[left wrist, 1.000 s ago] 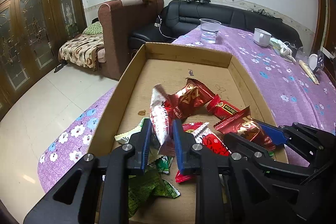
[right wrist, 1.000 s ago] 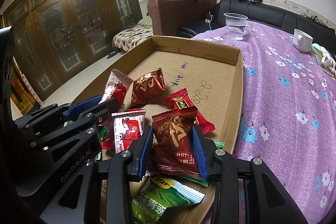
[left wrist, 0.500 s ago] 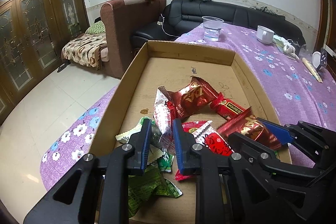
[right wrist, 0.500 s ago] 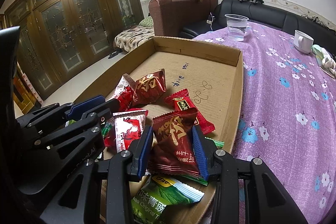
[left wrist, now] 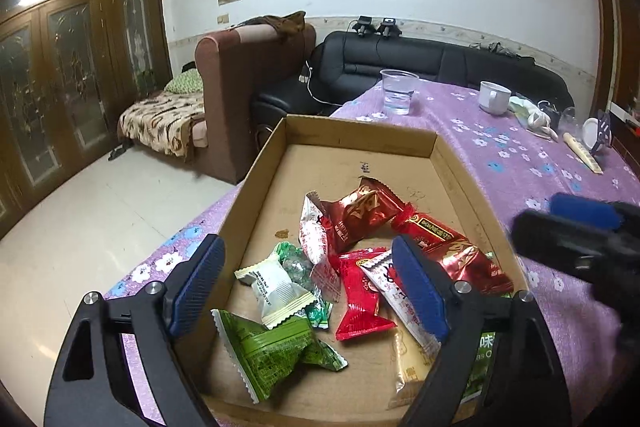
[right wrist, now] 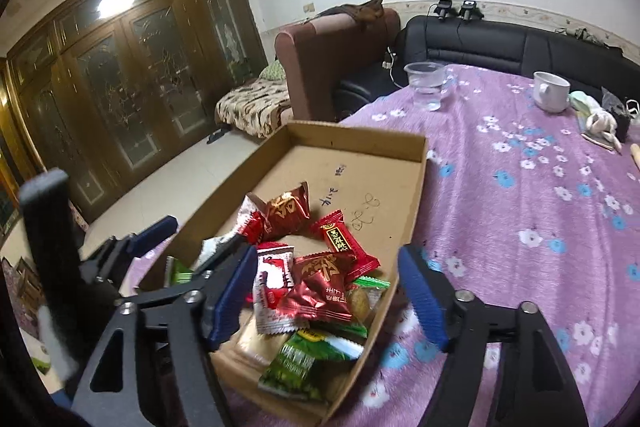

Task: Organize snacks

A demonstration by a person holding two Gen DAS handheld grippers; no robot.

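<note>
Cardboard tray (left wrist: 256, 171) runs lengthwise away from me; my left gripper (left wrist: 308, 287) and right gripper (right wrist: 328, 297) are both opening, holding nothing, over roughly ten snack packets (left wrist: 360, 215).

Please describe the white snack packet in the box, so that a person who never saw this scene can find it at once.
On the purple table lies a shallow cardboard box holding a heap of snacks. The white packet sits at the heap's left edge, just behind a large green packet. It alone is plain white and pillow-shaped with zigzag ends; its neighbours are red or green.
</note>
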